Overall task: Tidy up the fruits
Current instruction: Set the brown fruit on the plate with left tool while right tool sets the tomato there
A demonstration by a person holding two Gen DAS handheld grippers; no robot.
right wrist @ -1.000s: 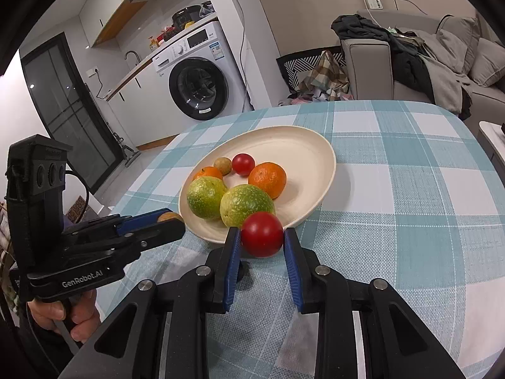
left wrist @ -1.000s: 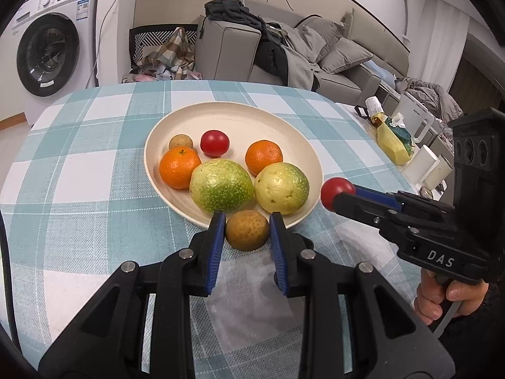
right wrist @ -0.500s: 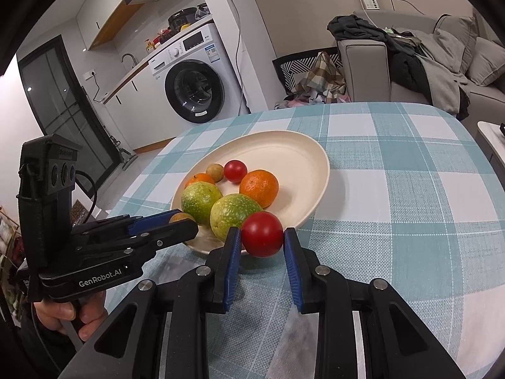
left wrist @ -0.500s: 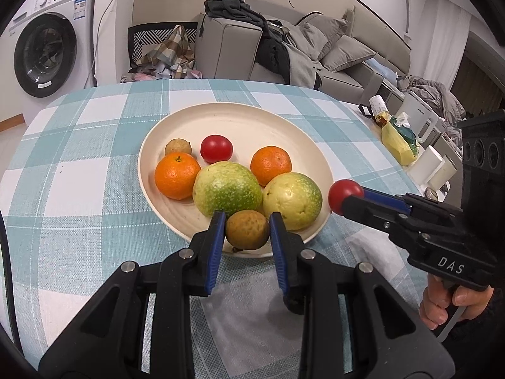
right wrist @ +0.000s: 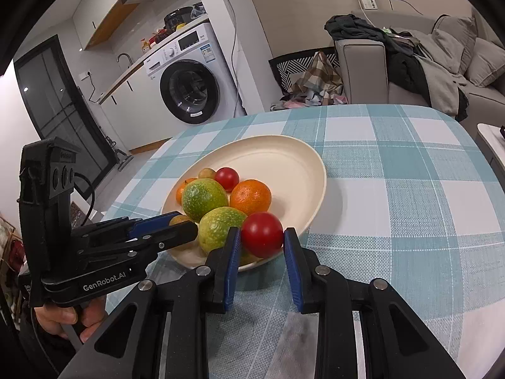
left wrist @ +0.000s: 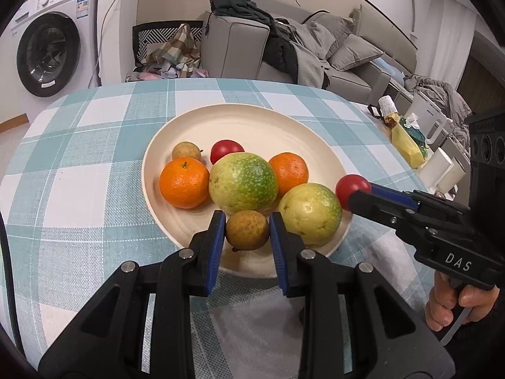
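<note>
On the left of the left wrist view stands a washing machine [left wrist: 47, 53], behind the table with the teal and white checked cloth [left wrist: 79, 164]. In the middle of the table lies a cream plate [left wrist: 252, 123]. On the plate, from left to right, there are an orange [left wrist: 184, 182] with a small brown fruit [left wrist: 186, 151] behind it, a red tomato [left wrist: 226, 150], a big green fruit [left wrist: 243, 183], a second orange [left wrist: 290, 170] and a yellow-green fruit [left wrist: 311, 213] near the right rim.

The left gripper [left wrist: 247, 230] is over the near part of the plate. Its two blue pads are pressed on both sides of a brown round fruit [left wrist: 247, 230], so it has this fruit in its grip, just in front of the big green fruit. I cannot tell if the brown fruit touches the plate.

More to the right, the right gripper [right wrist: 262, 237] is over the near rim of the plate. Its blue pads [right wrist: 234, 252] are closed to the width of a second red tomato [right wrist: 262, 234] and hold it, just beside the yellow-green fruit. In the left wrist view this tomato shows at the right edge of the plate.

Far right stands a grey sofa [left wrist: 341, 53] with clothes on it.
</note>
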